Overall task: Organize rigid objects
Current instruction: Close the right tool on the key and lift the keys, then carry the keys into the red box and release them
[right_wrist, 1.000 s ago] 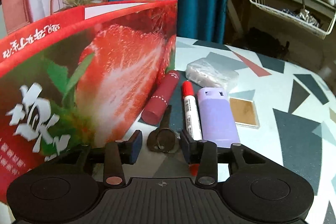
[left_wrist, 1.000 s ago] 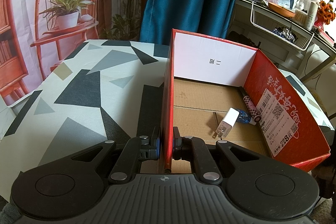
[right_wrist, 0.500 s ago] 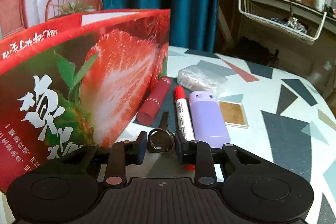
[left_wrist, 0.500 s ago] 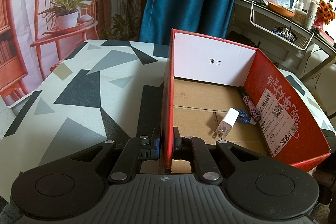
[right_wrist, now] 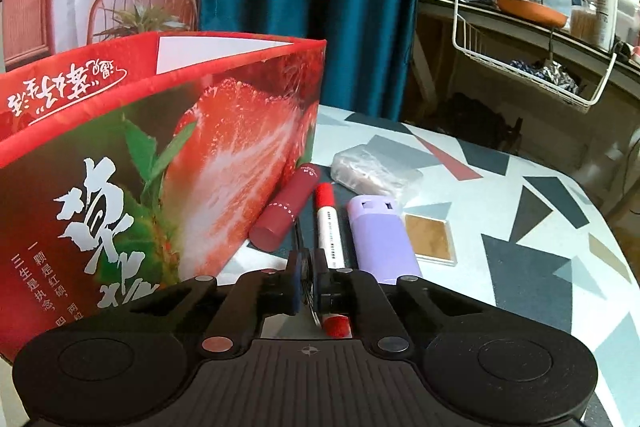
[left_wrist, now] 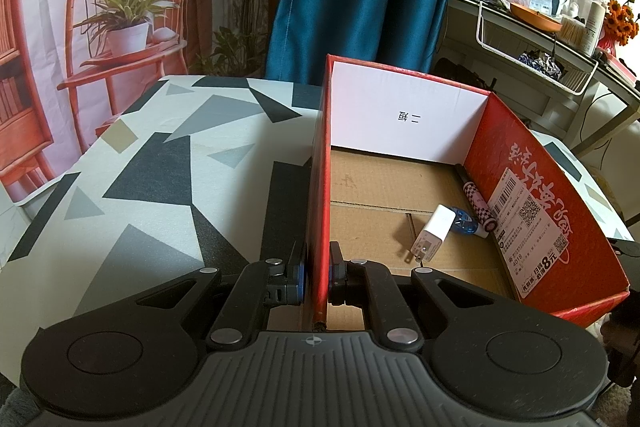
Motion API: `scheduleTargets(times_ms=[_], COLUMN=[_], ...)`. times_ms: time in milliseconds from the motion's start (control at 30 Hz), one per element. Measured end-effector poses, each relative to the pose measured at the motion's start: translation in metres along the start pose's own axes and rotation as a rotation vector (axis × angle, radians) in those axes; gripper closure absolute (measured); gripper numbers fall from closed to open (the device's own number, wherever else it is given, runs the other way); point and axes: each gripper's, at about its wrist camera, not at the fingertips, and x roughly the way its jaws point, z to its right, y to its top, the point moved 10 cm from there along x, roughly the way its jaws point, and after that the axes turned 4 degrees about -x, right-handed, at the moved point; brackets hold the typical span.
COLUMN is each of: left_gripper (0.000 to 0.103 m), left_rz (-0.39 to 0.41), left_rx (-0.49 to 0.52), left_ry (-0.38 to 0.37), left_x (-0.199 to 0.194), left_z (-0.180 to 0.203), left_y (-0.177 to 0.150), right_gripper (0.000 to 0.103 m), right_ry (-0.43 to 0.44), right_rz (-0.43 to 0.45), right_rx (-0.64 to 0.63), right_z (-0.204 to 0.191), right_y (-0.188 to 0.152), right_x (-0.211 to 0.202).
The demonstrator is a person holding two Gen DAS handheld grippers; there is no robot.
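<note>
While the left gripper (left_wrist: 318, 273) clamps the red box (left_wrist: 320, 155) wall at lower centre, the right gripper (right_wrist: 306, 277) has just closed on a metal ring (right_wrist: 308, 301).

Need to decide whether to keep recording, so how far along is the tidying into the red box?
Done: a white charger, blue item and checkered pen lie in the red box, steadied by the left gripper. In hand: right gripper just closed on a key ring. Left: lipstick, marker, purple case, packet, compact.

at frame left stands the red strawberry-printed cardboard box (right_wrist: 160, 163); right of it lie a dark red lipstick tube (right_wrist: 286, 209), red-capped white marker (right_wrist: 330, 227), lilac plastic case (right_wrist: 380, 239).
</note>
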Motion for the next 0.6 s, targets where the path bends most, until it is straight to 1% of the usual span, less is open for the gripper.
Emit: scheduleTargets(times_ms=[100,233,367,467,600], left_gripper=[0.092,0.092,0.092,0.092,0.092], left_rz=[0.000,0.000,0.000,0.000,-0.001], left_rx=[0.000,0.000,0.000,0.000,-0.001], left_ry=[0.000,0.000,0.000,0.000,0.000], left_x=[0.000,0.000,0.000,0.000,0.000], left_z=[0.000,0.000,0.000,0.000,0.000], left_y=[0.000,0.000,0.000,0.000,0.000], right_gripper=[0.098,0.098,0.098,0.099,0.099], right_ry=[0.004,0.022,0.029,0.036,0.043], right_rz=[-0.002,-0.041,-0.042,-0.047,-0.008], right_rx=[-0.001,-0.004,0.020,0.058,0.165], right_z=[-0.001,-0.004,-0.004,0.000,0.012], right_y=[0.000,-0.005,-0.006,-0.004,0.005], right_x=[0.001,0.009,0.012,0.013,0.006])
